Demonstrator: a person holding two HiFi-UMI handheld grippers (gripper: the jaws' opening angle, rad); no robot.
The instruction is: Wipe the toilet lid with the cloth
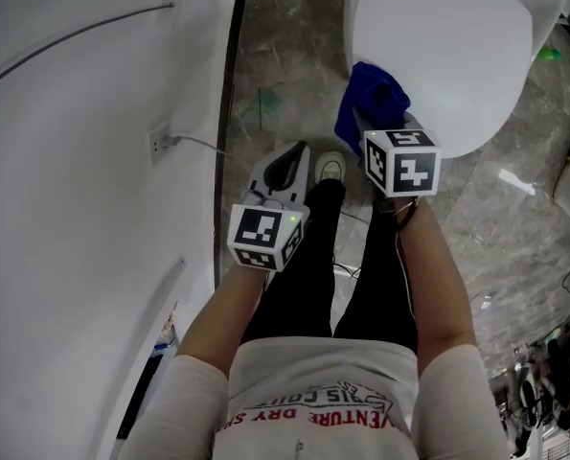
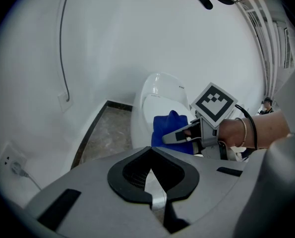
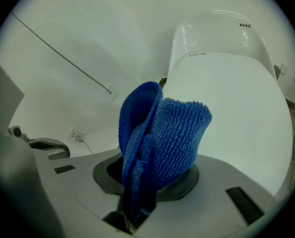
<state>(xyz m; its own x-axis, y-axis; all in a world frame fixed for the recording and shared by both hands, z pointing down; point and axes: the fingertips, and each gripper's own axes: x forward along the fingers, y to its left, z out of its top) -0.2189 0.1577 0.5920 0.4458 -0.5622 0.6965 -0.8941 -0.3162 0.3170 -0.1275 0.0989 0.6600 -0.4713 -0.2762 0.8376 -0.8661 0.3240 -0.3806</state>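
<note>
your head view is dim overall, floor murky; the white toilet lid (image 1: pixel 447 56) is the brightest patch. light's soft, no hard shadows. both gripper views are fisheye w/ black corners, walls bending at edges. cloth (image 3: pixel 162 143) weave is sharp up close; faint glare on the toilet's back (image 3: pixel 221 31).

the right gripper (image 1: pixel 369 123) was held forward on an outstretched forearm, jaws clamped on the blue cloth (image 1: pixel 366 92); the left gripper (image 1: pixel 286 166) sat nearer the body, jaws together, empty

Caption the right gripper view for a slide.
Right gripper clamps a folded blue cloth, facing the white toilet lid.
</note>
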